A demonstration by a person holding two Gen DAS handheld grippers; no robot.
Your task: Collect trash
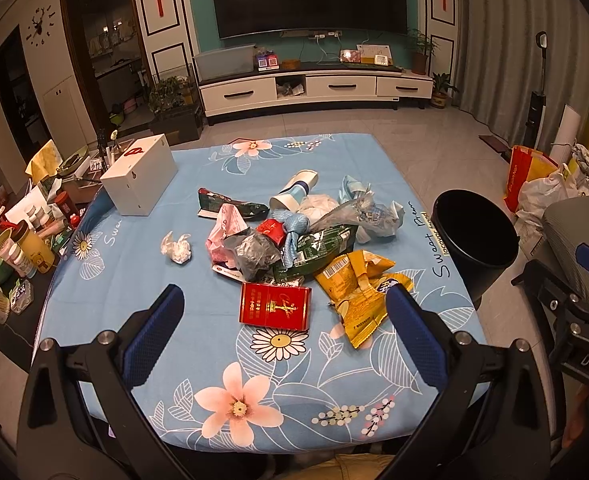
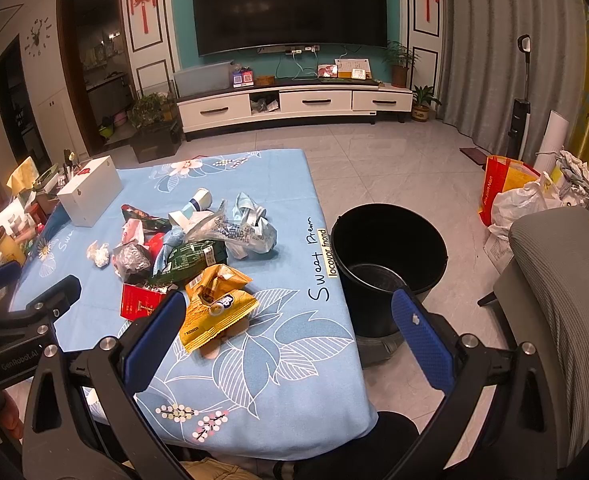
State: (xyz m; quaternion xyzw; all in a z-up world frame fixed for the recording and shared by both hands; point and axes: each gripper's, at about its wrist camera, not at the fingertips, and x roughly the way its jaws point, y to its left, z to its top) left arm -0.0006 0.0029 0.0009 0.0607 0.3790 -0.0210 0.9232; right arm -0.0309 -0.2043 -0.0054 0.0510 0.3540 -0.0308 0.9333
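Note:
A pile of trash lies mid-table on the blue flowered cloth [image 1: 142, 292]: a red cigarette box [image 1: 275, 306], a yellow snack bag [image 1: 358, 292], a green wrapper [image 1: 314, 250], a grey crumpled bag [image 1: 254, 254], a paper cup [image 1: 294, 194] and a white tissue wad [image 1: 176, 248]. A black bucket [image 1: 474, 236] stands on the floor right of the table. My left gripper [image 1: 284, 304] is open and empty, just before the red box. My right gripper [image 2: 288, 308] is open and empty, over the table's right corner, with the yellow bag [image 2: 214, 304] by its left finger and the bucket [image 2: 386, 256] ahead.
A white box [image 1: 140, 178] sits at the table's far left. Bottles and jars [image 1: 22, 252] crowd a side surface to the left. Bags [image 2: 518, 196] and a grey sofa arm [image 2: 562, 292] stand at the right. A TV stand [image 1: 314, 88] lines the far wall.

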